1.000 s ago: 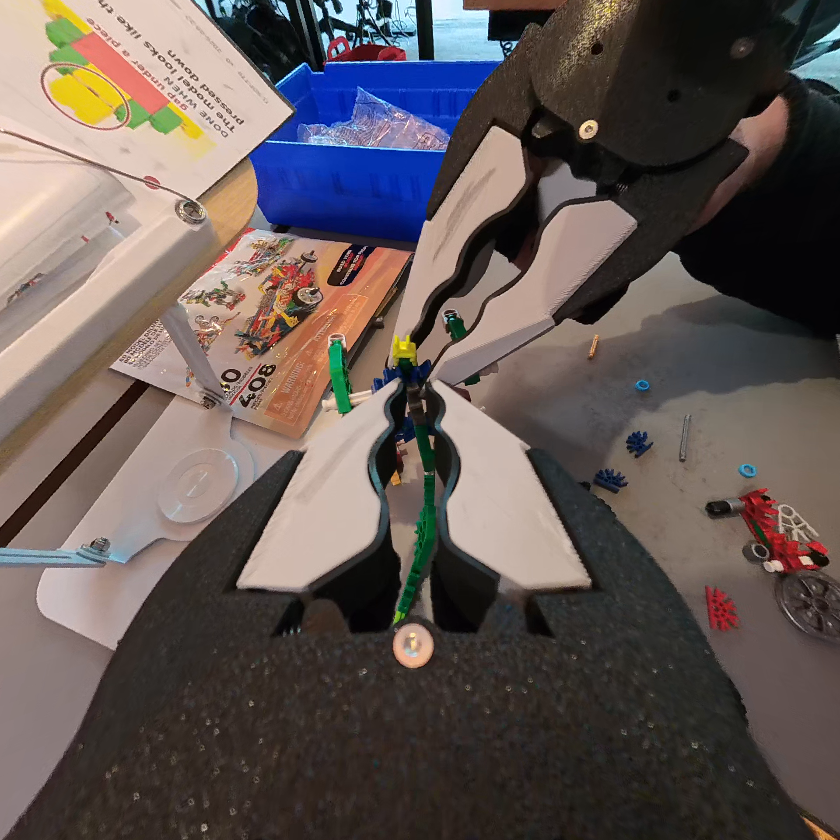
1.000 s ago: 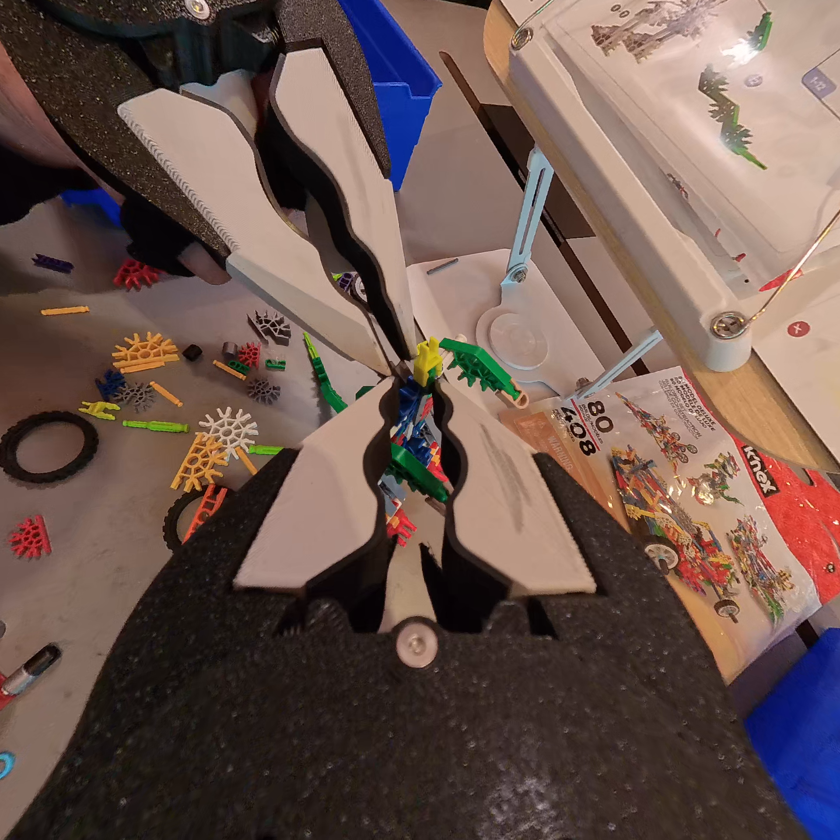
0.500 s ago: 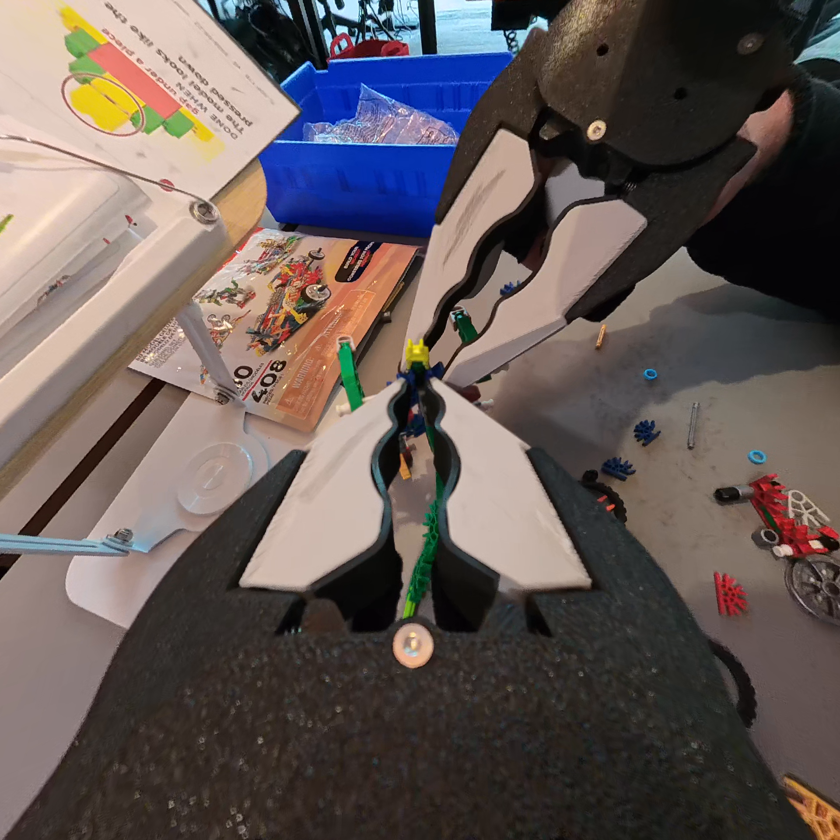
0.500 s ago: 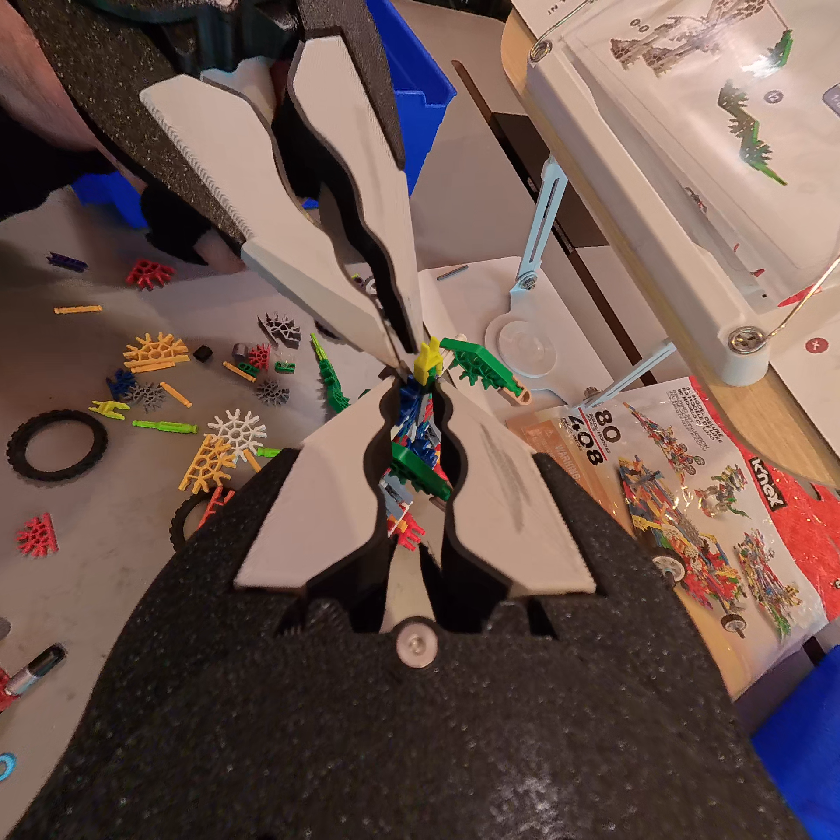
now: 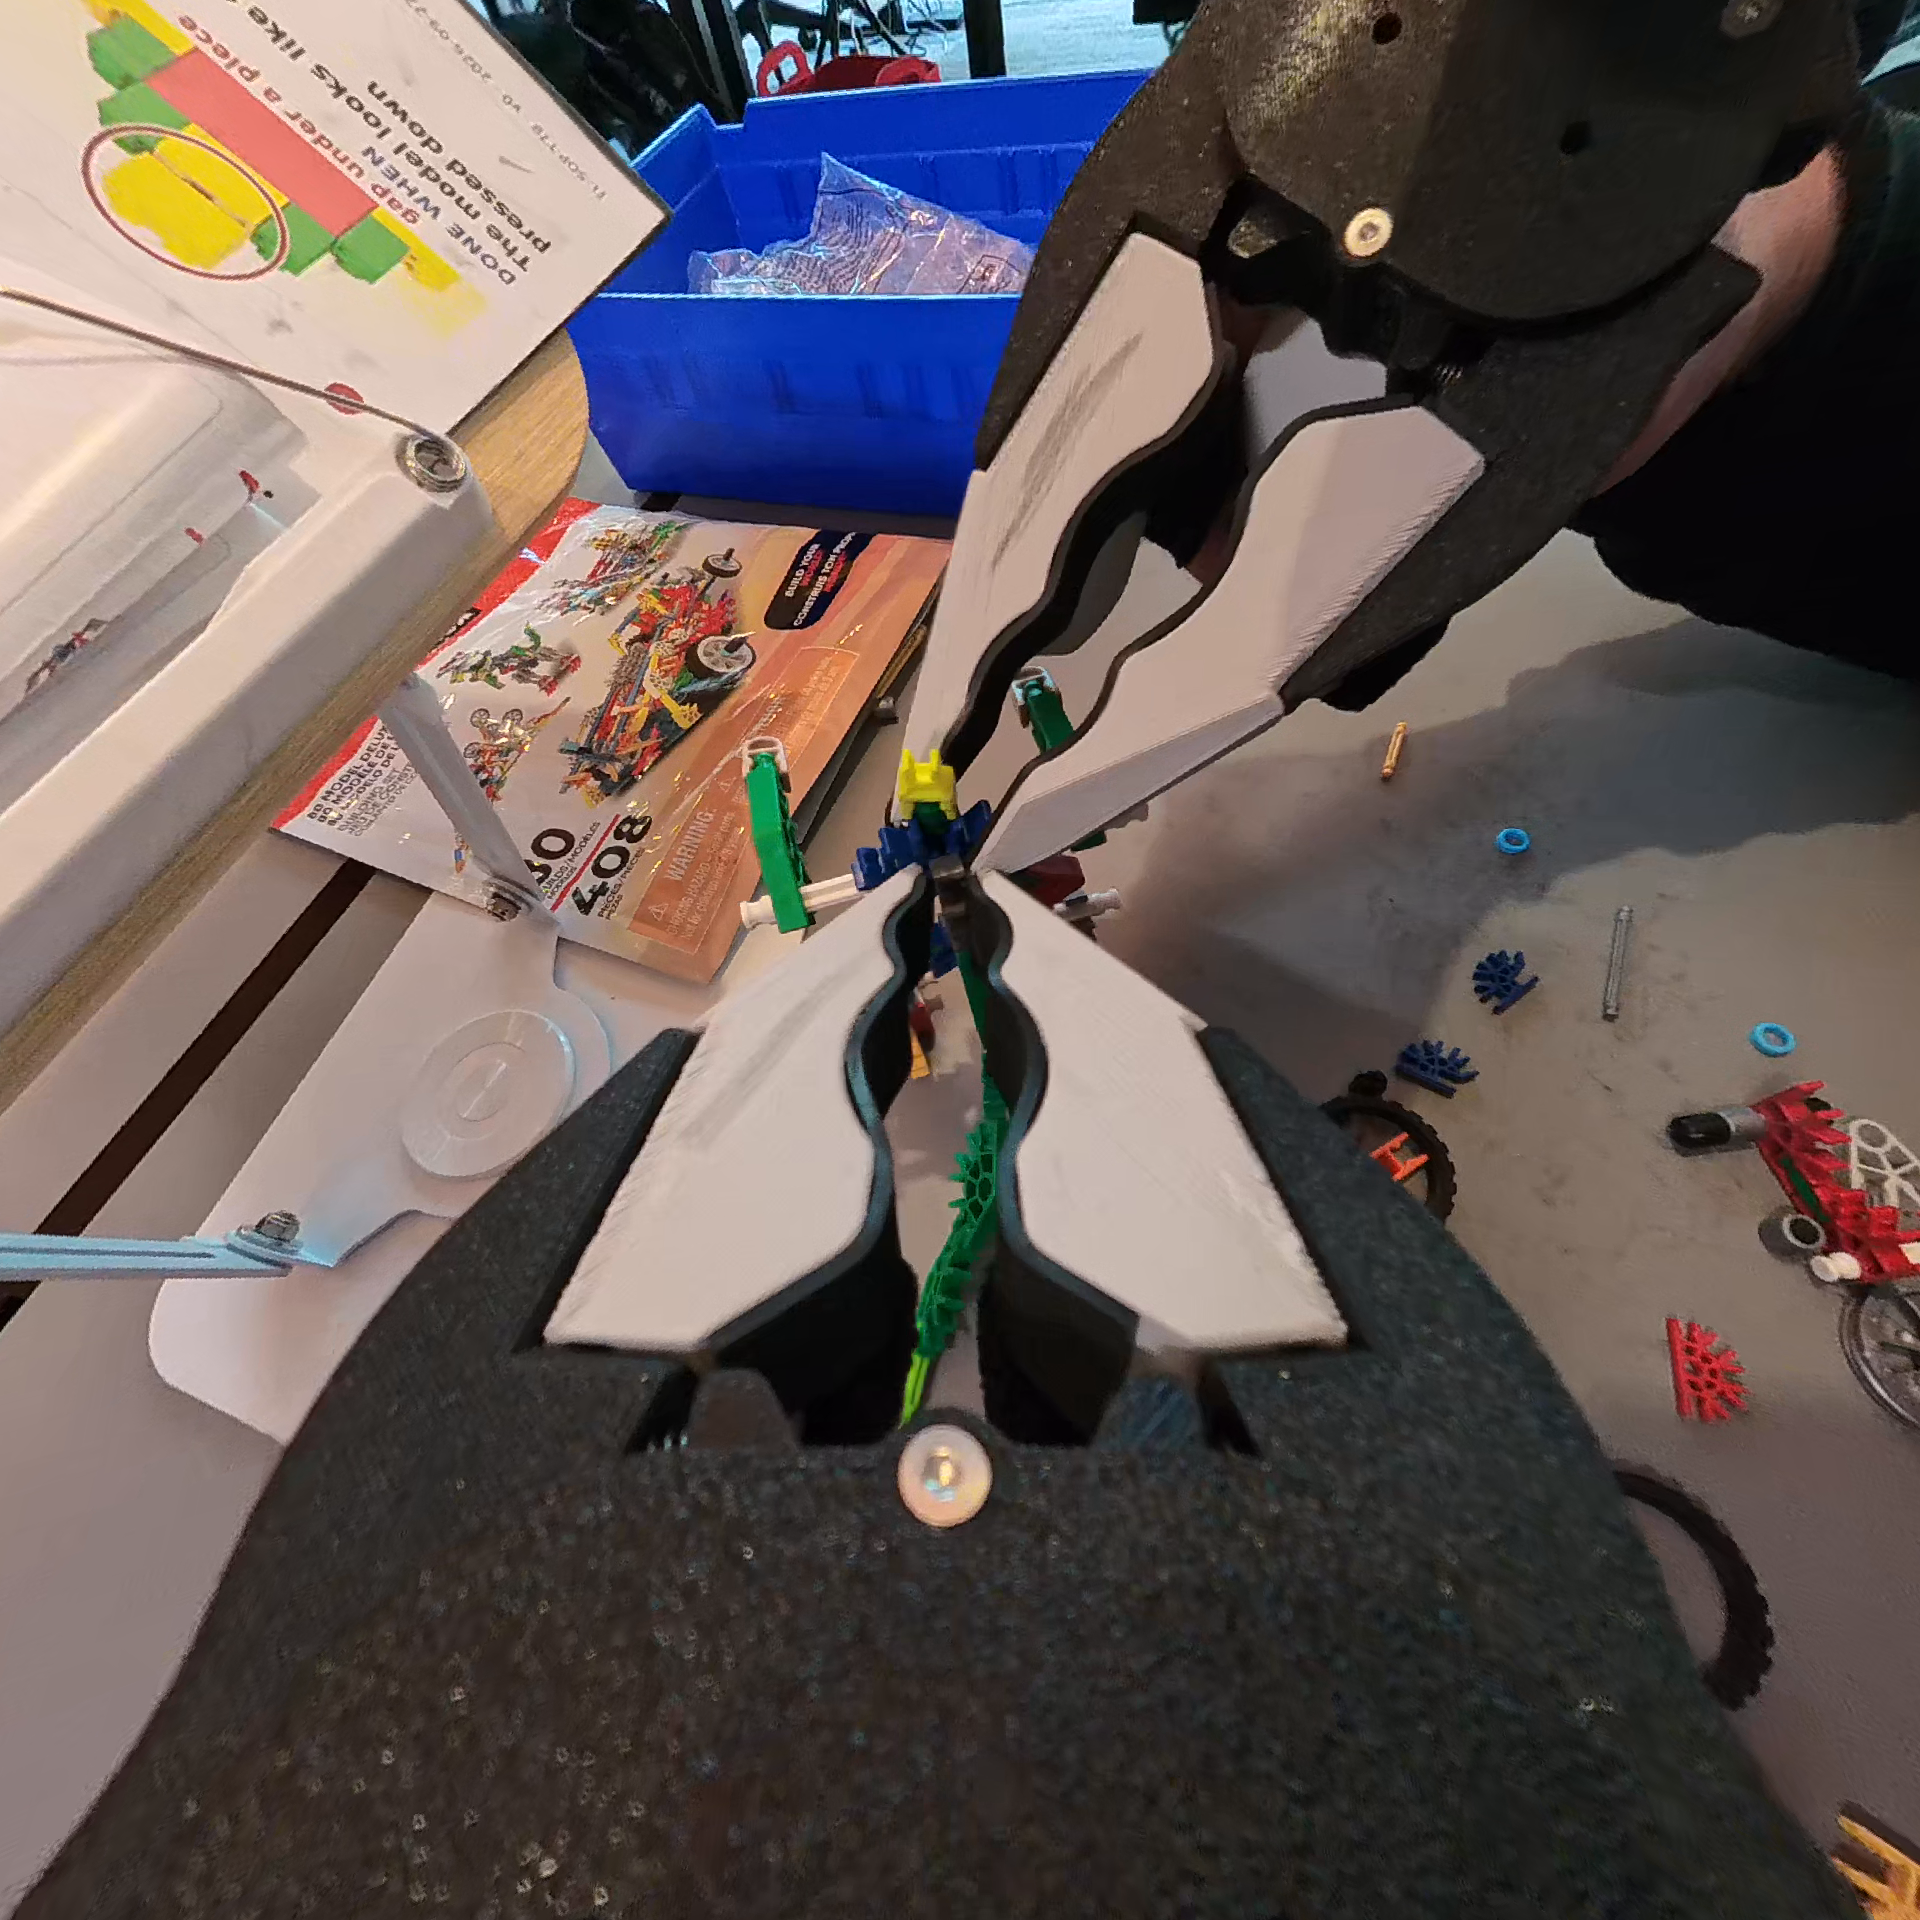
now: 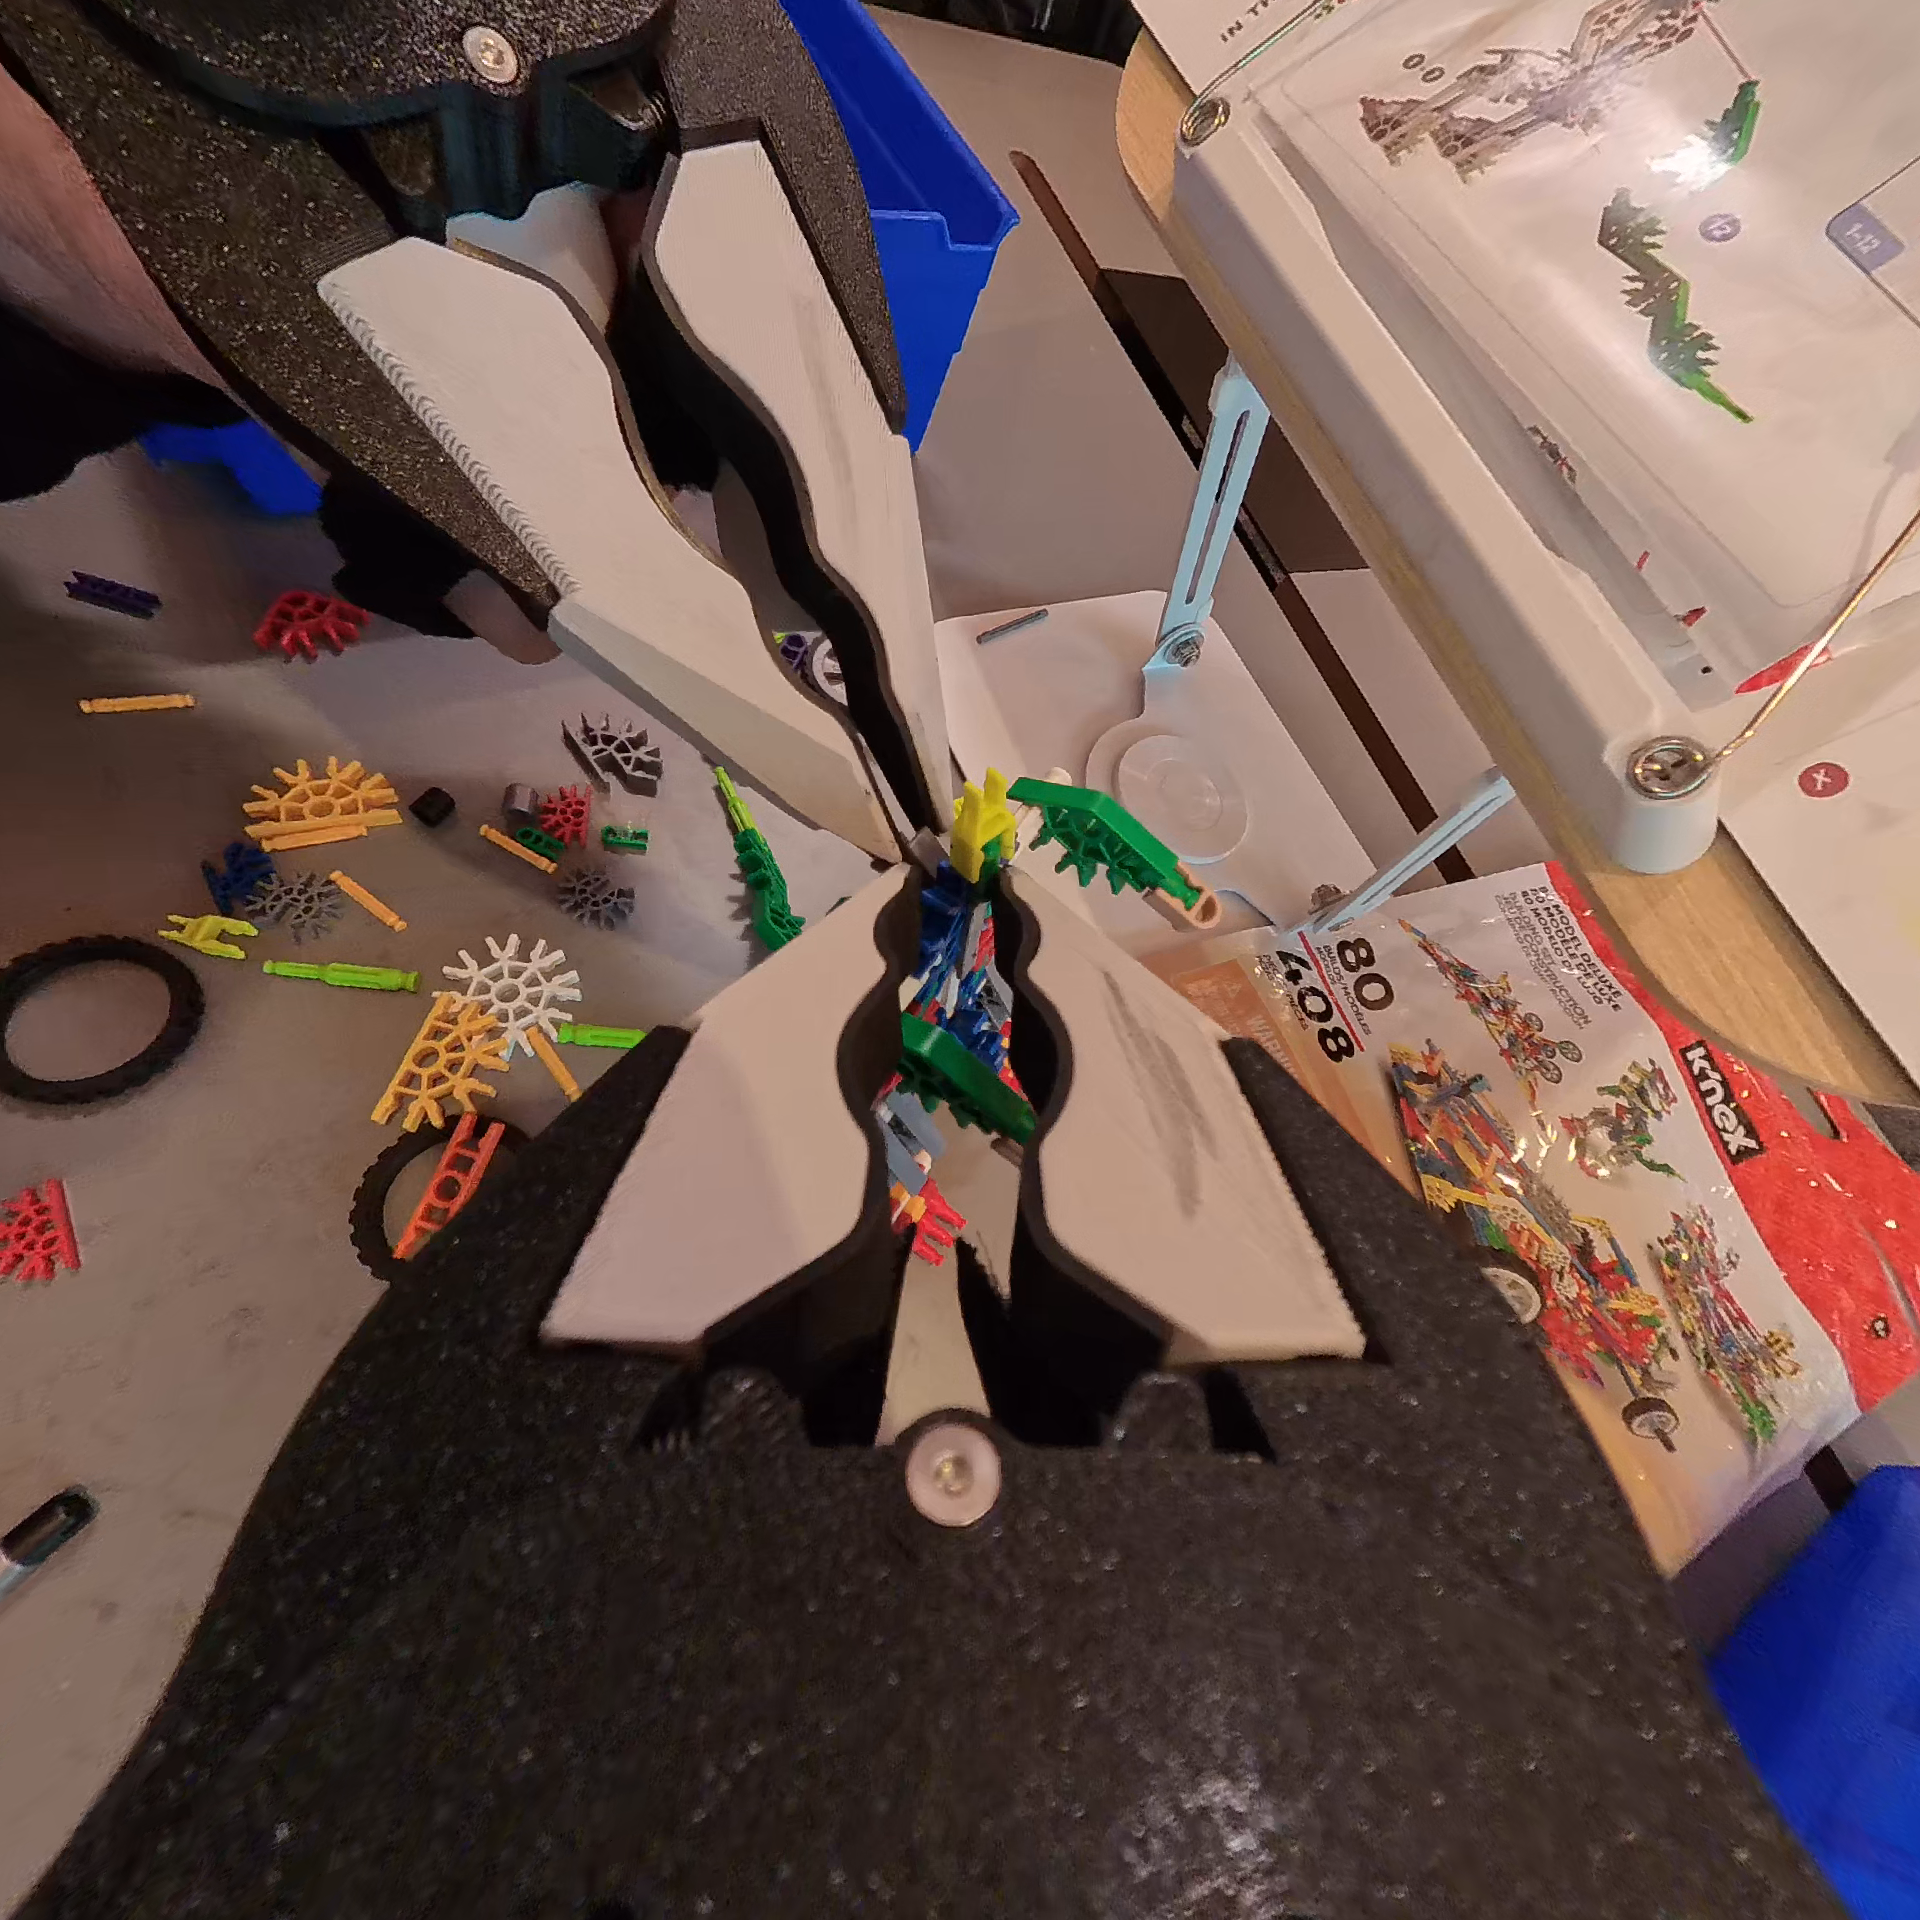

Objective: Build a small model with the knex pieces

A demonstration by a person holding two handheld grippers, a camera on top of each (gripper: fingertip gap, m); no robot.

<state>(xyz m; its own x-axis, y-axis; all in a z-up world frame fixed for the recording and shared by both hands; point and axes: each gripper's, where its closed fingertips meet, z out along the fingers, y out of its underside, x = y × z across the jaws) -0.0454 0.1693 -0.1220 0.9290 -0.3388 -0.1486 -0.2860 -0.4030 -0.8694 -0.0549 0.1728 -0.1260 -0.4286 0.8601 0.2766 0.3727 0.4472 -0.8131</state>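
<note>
In my left wrist view, my left gripper point(image 5: 948, 883) is pinched narrow on the toy model point(image 5: 961, 1195), whose green toothed strip runs back between the fingers. The right gripper point(image 5: 961, 831) meets it tip to tip, just under the yellow connector point(image 5: 925, 781). A blue bin point(image 5: 810, 384) sits at the bench's far edge.

In my right wrist view, my right gripper point(image 6: 961, 883) is clamped narrow on the same model point(image 6: 951, 1039); the left gripper point(image 6: 914, 831) touches its tips. Loose pieces point(image 6: 322, 800) lie to the left on the bench point(image 6: 208, 1351).

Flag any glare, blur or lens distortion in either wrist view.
Left wrist view: fisheye bends the blue bin; left gripper sharp, right gripper's shadow on the table. Right wrist view: glare on the instruction sleeve and parts bag; no obvious motion blur.
</note>
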